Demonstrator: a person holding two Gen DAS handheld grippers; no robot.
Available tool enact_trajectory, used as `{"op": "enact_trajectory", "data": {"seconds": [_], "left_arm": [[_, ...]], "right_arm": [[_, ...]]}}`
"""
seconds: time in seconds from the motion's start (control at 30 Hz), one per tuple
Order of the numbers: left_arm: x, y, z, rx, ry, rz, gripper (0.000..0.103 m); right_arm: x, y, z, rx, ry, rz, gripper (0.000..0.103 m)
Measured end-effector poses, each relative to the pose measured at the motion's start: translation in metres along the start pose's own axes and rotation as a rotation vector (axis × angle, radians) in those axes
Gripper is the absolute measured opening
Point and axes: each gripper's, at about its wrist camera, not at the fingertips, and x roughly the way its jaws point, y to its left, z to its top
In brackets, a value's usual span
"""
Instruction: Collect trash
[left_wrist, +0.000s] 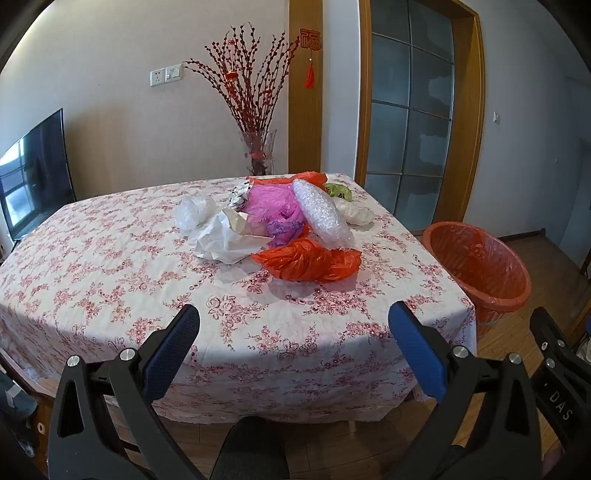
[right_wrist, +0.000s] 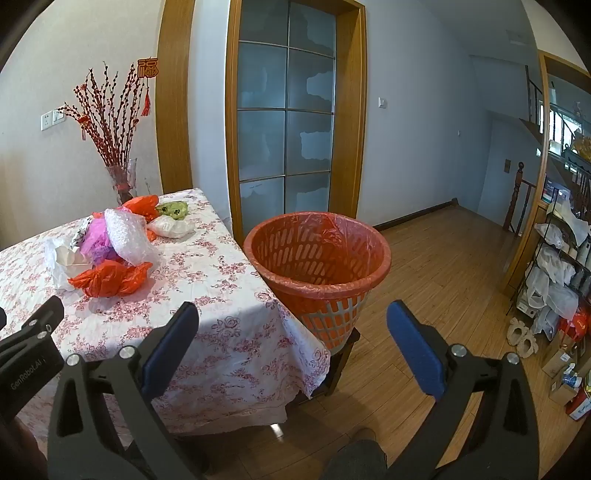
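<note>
A heap of trash lies on the floral-cloth table (left_wrist: 110, 277): an orange plastic bag (left_wrist: 306, 262) at the front, a white paper bag (left_wrist: 225, 243), a bubble-wrap roll (left_wrist: 321, 214), a pink bag (left_wrist: 273, 206), a clear bag (left_wrist: 194, 216) and a green wrapper (left_wrist: 340, 191). The orange bag (right_wrist: 110, 278) and bubble wrap (right_wrist: 127, 240) also show in the right wrist view. An orange basket (right_wrist: 317, 266) lined with an orange bag stands right of the table, also in the left wrist view (left_wrist: 476, 266). My left gripper (left_wrist: 293, 325) is open and empty before the table's near edge. My right gripper (right_wrist: 291, 326) is open and empty, short of the basket.
A glass vase of red branches (left_wrist: 258, 151) stands behind the table. A TV (left_wrist: 33, 173) is at the left. A glass door (right_wrist: 288, 129) is behind the basket. Wire shelves with bags and boxes (right_wrist: 554, 280) stand at the right on the wood floor.
</note>
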Motion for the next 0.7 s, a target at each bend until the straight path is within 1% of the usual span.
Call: {"op": "enact_trajectory", "data": {"seconds": [0.7], "left_arm": [[-0.0002, 0.0001, 0.0000, -0.001, -0.003, -0.001, 0.101]], "right_arm": [[-0.0013, -0.0015, 0.0005, 0.000, -0.003, 0.000, 0.099]]}}
